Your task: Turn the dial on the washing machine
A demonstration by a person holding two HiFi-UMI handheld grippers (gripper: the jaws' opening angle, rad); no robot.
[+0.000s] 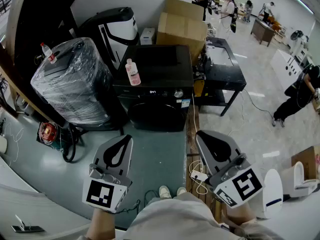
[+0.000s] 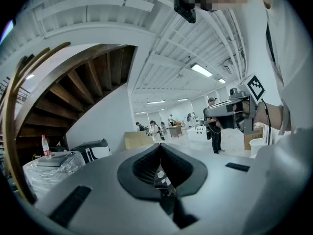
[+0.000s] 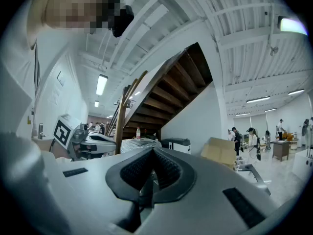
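The black front-loading washing machine [image 1: 155, 91] stands on the floor ahead of me in the head view. Its round silver dial [image 1: 178, 93] sits on the control strip at the right. A pink bottle [image 1: 132, 72] stands on its lid. My left gripper [image 1: 124, 140] and right gripper [image 1: 204, 135] are held low near my body, well short of the machine, both shut with nothing between the jaws. The left gripper view shows its own jaws [image 2: 160, 146] closed together and pointing up at the ceiling. The right gripper's jaws [image 3: 154, 151] are likewise closed.
A plastic-wrapped appliance [image 1: 72, 81] with a bottle [image 1: 48, 52] on it stands left of the washer. Cardboard boxes [image 1: 181, 24] are behind it, a black table [image 1: 222, 66] to its right. A power strip with cables [image 1: 197, 176] lies by my feet. A person [image 1: 297, 94] bends over at far right.
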